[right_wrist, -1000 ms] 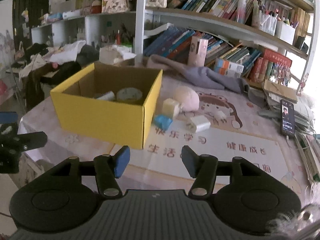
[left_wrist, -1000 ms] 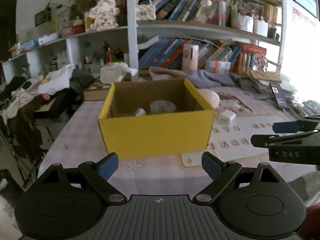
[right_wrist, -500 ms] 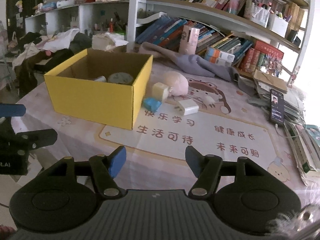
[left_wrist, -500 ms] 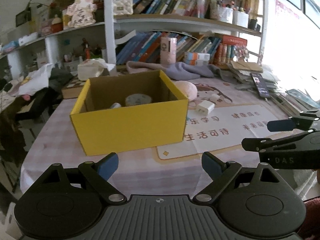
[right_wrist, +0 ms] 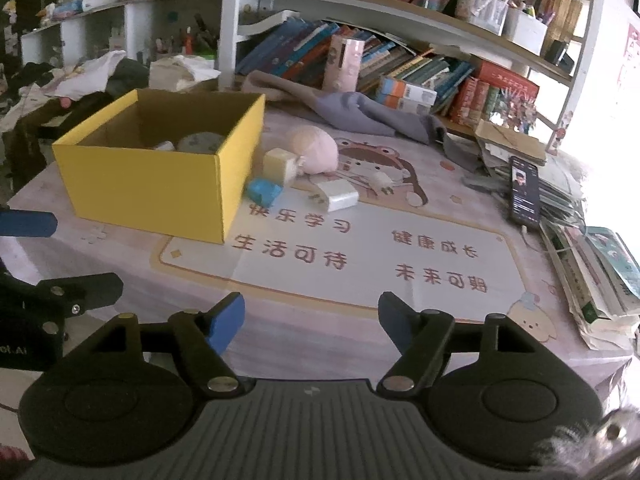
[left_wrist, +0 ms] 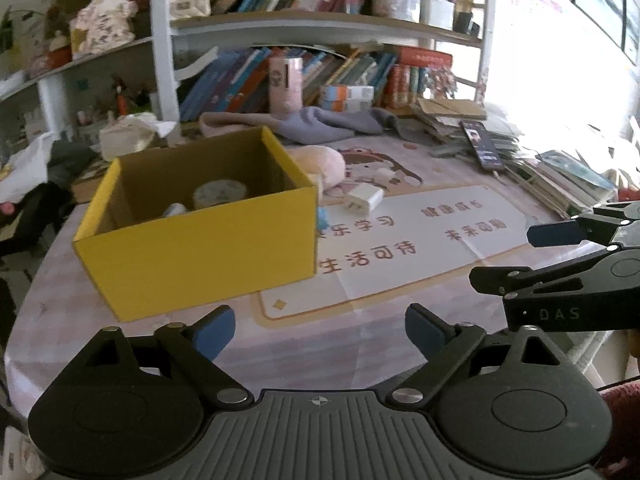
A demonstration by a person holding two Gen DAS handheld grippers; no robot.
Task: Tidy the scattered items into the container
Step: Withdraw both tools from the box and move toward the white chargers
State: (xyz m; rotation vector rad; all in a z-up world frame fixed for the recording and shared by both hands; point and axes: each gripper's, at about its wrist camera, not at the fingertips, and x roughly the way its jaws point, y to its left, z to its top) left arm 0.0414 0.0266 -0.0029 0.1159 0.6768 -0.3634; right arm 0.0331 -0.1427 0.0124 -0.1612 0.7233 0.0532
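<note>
1. Tongs first: the left tongs (left_wrist: 320,330) hang above the near edge of the desk (right_wrist: 132,300), blue pads wide apart, nothing between them.
2. The right tongs (right_wrist: 312,318) hover just beside them over the same edge, also spread apart and holding nothing.
3. Beyond the left tongs stands the yellow cardboard box (left_wrist: 200,252), open at the top, with a round tape roll (left_wrist: 219,193) and a small pale item I cannot identify lying inside.
4. Just beside the box's right wall, on the desk mat (right_wrist: 400,240), lie a small blue object (right_wrist: 263,192) and a cream cube-shaped plug (right_wrist: 279,165).
5. A white charger (right_wrist: 337,195) lies a little further right, prongs toward the box, with a smaller white plug (right_wrist: 382,181) near it.
6. A pink plush (right_wrist: 316,149) sits behind the cream plug, touching it.
7. A smartphone (right_wrist: 524,190) lies on stacked books at the desk's right side, well apart from the box.
</note>
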